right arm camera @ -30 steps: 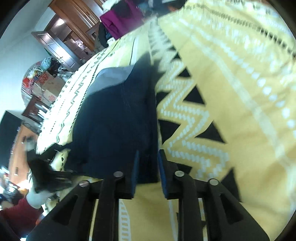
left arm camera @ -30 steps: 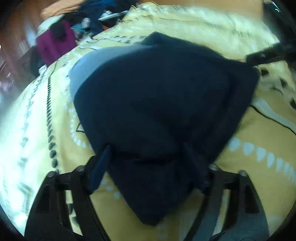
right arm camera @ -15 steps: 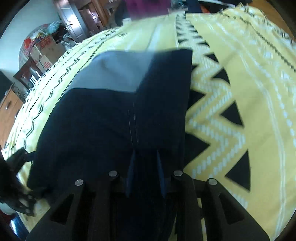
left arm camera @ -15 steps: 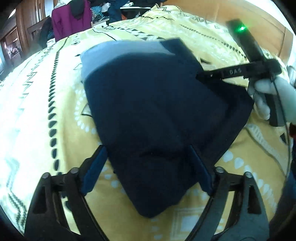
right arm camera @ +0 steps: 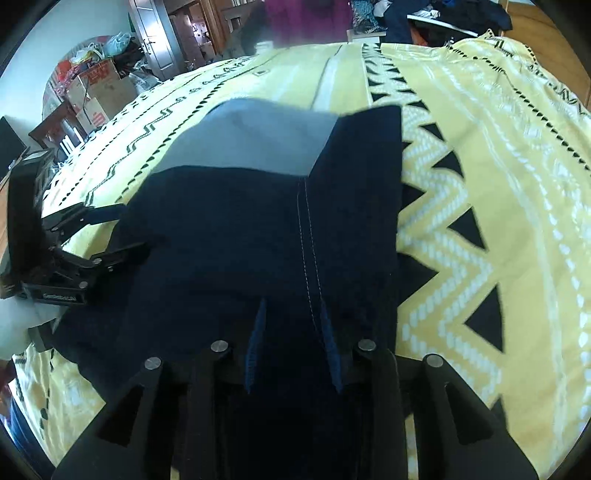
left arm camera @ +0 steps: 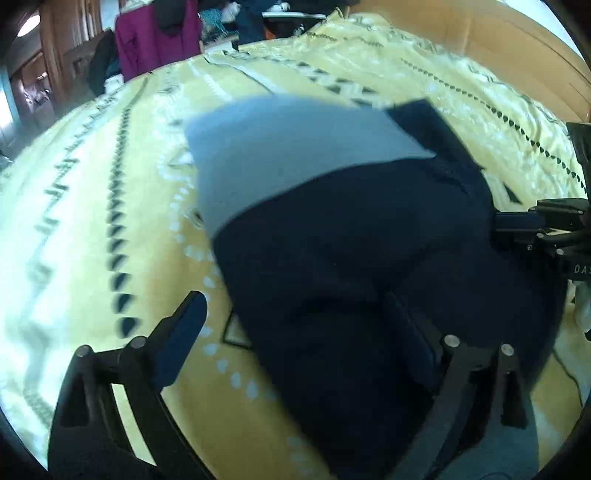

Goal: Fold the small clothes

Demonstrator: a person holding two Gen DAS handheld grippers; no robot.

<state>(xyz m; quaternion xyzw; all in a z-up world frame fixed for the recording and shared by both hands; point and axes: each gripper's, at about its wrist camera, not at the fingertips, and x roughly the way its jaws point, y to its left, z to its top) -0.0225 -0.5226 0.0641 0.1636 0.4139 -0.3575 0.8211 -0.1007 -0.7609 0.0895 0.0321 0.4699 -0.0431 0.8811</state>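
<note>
Nearest the right wrist camera, the right hand-held gripper (right arm camera: 291, 345) is clamped on the near edge of a dark navy garment (right arm camera: 258, 236), its two blue-padded fingers (right arm camera: 254, 345) close together with a fold of the cloth pinched between them. A line of pale stitching (right arm camera: 308, 251) runs away from the fingers up the middle of the cloth.

In the left wrist view, the left hand-held gripper (left arm camera: 295, 339) is spread wide. One finger rests over the bedspread just beside the garment's edge; the other lies on or against the dark cloth. It grips nothing.

The garment lies spread on a bed covered by a yellow bedspread (right arm camera: 480, 184) patterned with black triangles and white zigzags. A light grey panel (left arm camera: 295, 155) forms the garment's far end, and a navy flap lies beside it.

Beyond the bed, a magenta garment (left arm camera: 159, 40) hangs among other clothes, and cardboard boxes (right arm camera: 99, 92) sit near a wooden door (right arm camera: 162, 33).
</note>
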